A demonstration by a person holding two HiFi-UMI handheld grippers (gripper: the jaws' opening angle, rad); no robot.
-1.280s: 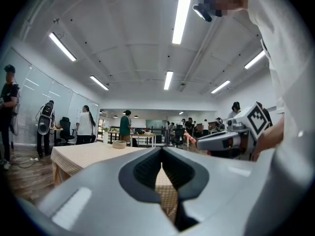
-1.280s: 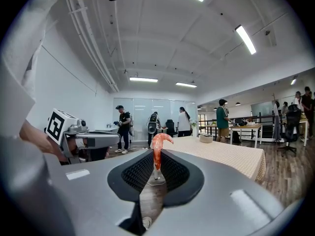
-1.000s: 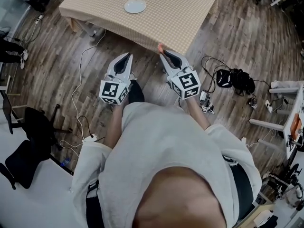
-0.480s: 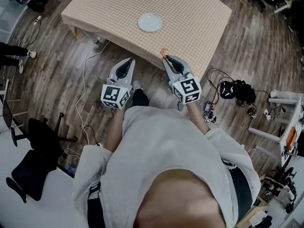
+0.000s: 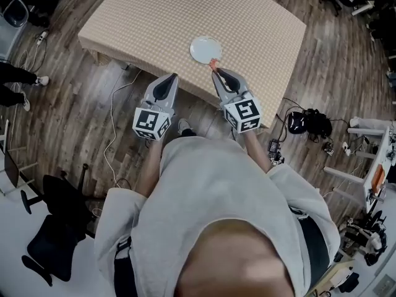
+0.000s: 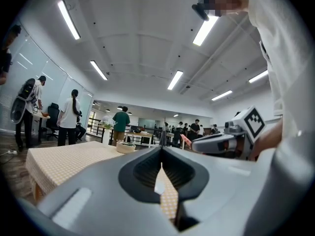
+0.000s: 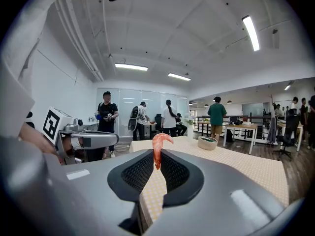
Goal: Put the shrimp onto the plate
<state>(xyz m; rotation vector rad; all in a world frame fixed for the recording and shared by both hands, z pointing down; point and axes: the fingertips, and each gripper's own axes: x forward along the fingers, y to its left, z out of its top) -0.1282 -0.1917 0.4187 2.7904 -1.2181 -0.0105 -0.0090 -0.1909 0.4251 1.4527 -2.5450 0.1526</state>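
A pink shrimp (image 7: 158,146) sticks up from the tips of my right gripper (image 7: 157,154), which is shut on its tail end. In the head view the shrimp (image 5: 212,62) hangs just past the near edge of the checked table (image 5: 260,23), right beside the white plate (image 5: 205,49). The right gripper (image 5: 215,70) points at the plate's near rim. My left gripper (image 5: 172,77) is held level to its left, over the table's near edge. Its jaws are together with nothing between them (image 6: 161,150). The plate holds nothing.
A small round bowl (image 7: 207,142) stands on the table's far side. Cables (image 5: 114,129) trail over the wooden floor at left, and black gear (image 5: 306,117) lies on the floor at right. A black chair (image 5: 55,228) stands at lower left. Several people stand beyond the table.
The person has walked up to the table. Both grippers have gone forward from over the floor to the table's near edge, and the shrimp, still held, has ended up next to the plate.
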